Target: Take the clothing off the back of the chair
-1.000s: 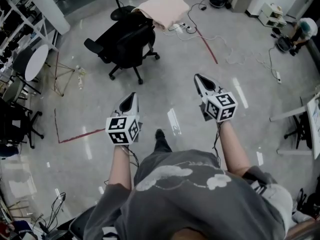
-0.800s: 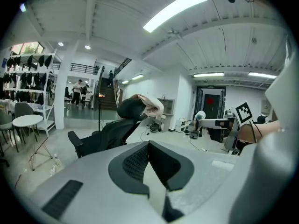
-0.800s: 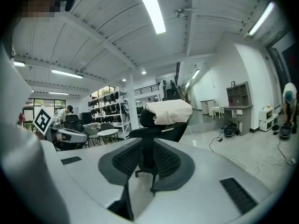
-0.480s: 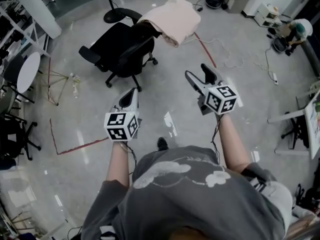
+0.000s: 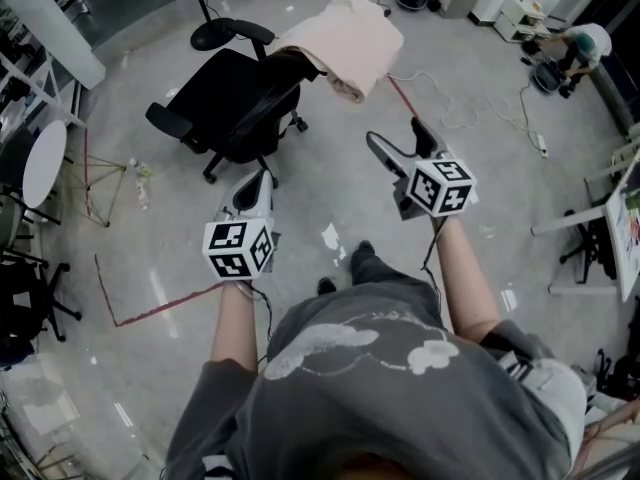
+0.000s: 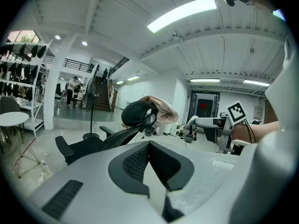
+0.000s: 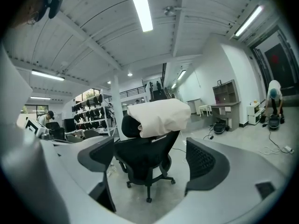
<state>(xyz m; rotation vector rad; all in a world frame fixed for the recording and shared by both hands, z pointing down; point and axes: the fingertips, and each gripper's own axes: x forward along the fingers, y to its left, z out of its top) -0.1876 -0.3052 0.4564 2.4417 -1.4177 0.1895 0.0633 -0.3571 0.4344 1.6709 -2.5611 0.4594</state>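
Observation:
A pale pink garment hangs over the top of the back of a black office chair on the grey floor. The left gripper view shows the garment and the chair ahead, some way off. In the right gripper view the garment and chair show through the gap between the jaws. My left gripper is shut and empty, short of the chair. My right gripper is below the garment; its jaws are opening, nothing between them.
A round white table and dark chairs stand at the left. A black stand base lies behind the chair. Cables and red tape cross the floor. A person crouches far right, near a desk.
Both grippers have moved forward toward the chair as the person walked closer. The right gripper's jaws went from shut to wide apart. The left gripper stayed shut.

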